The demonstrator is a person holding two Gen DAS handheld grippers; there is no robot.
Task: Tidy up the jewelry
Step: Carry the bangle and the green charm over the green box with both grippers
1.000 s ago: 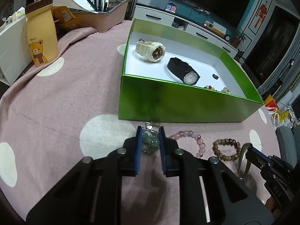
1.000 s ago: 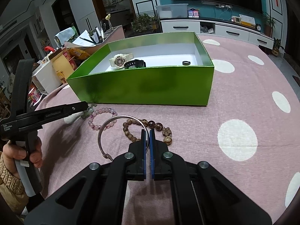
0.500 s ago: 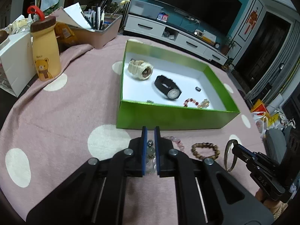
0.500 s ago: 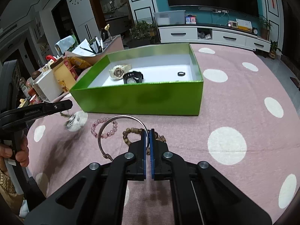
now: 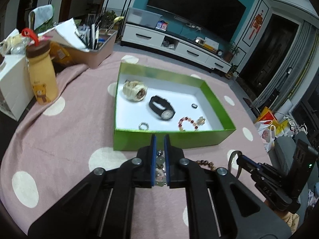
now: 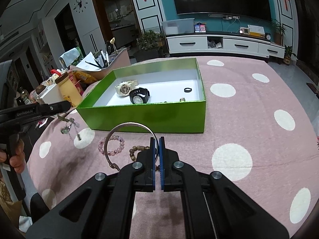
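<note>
In the left wrist view my left gripper (image 5: 159,139) is shut on a charm bracelet (image 5: 160,160) with pale green beads, held above the pink dotted cloth just in front of the green box (image 5: 173,140). From the right wrist view that bracelet (image 6: 69,127) dangles below the left gripper (image 6: 66,105). My right gripper (image 6: 157,139) is shut on a thin silver bangle (image 6: 127,124), lifted off the cloth. A pink bead bracelet (image 6: 111,145) and a brown wooden bead bracelet (image 6: 137,151) lie on the cloth below. The box holds a cream watch (image 5: 135,90), a black watch (image 5: 162,109), rings and a red bead bracelet (image 5: 187,123).
A yellow bear bottle (image 5: 41,77), a white carton (image 5: 12,83) and a pink organiser with pens (image 5: 93,49) crowd the table's far left. A person's hand (image 6: 16,157) grips the left tool. The round table edge curves close on the right.
The left jaws closed tight on the charm bracelet and lifted it off the cloth. The right gripper rose with the silver bangle. The box now looks lower and farther away.
</note>
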